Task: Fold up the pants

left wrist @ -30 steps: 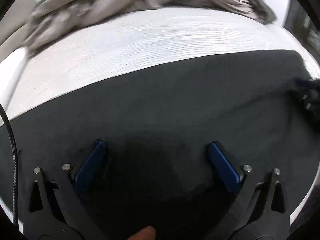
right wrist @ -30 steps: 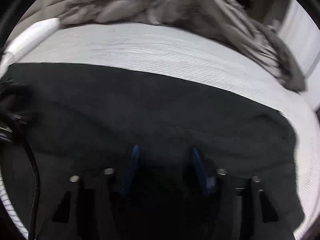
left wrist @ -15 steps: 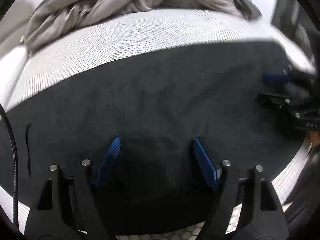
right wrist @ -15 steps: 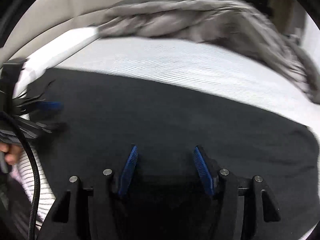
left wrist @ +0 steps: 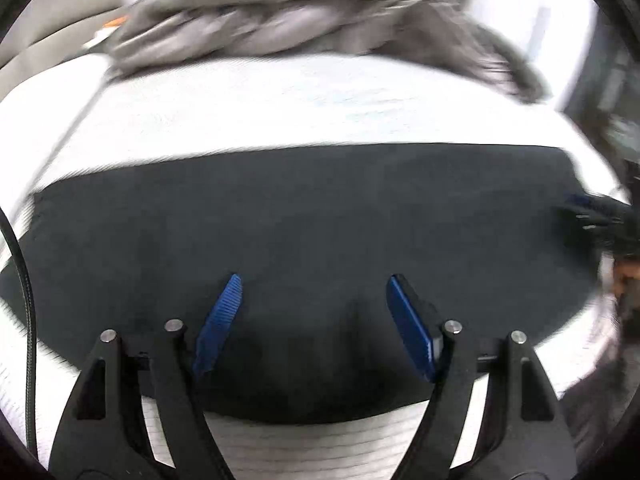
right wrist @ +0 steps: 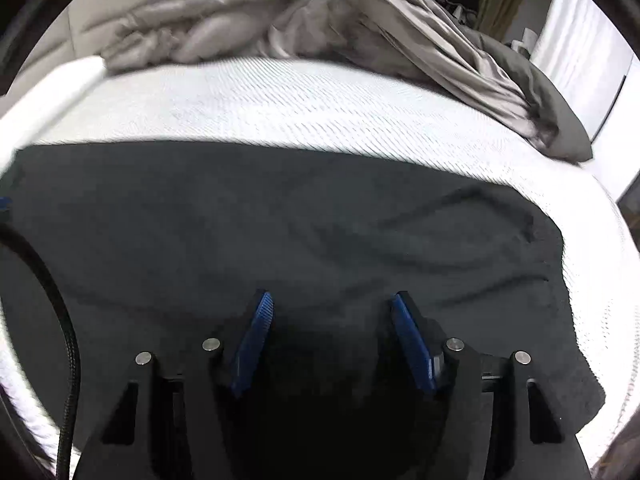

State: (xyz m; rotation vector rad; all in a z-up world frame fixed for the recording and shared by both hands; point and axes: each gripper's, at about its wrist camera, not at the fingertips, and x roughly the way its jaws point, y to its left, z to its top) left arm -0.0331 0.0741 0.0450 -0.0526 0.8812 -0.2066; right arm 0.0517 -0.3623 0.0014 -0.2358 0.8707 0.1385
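Observation:
Black pants [left wrist: 300, 208] lie spread flat across a white mattress [left wrist: 280, 112], a long dark band with its near edge just under my fingers. My left gripper [left wrist: 315, 280] hovers over that near edge, open, with only cloth beneath the blue pads and nothing pinched. In the right wrist view the pants [right wrist: 280, 220] show soft wrinkles toward the right end. My right gripper [right wrist: 332, 296] hangs above them, its jaws opening, nothing gripped between them. The right gripper [left wrist: 592, 216] also shows blurred at the right end of the pants in the left wrist view.
A rumpled grey duvet [right wrist: 320, 12] is heaped along the far side of the mattress [right wrist: 280, 104]; it also appears as the duvet [left wrist: 280, 20] in the left wrist view. A black cable [right wrist: 60, 300] hangs at the left. A person's hand [left wrist: 624, 276] is at the right edge.
The left gripper's jaws narrowed, then it pulled back and rose, so the pants' near edge and bare mattress now show beneath it. The right view swung, bringing the pants' right end into sight.

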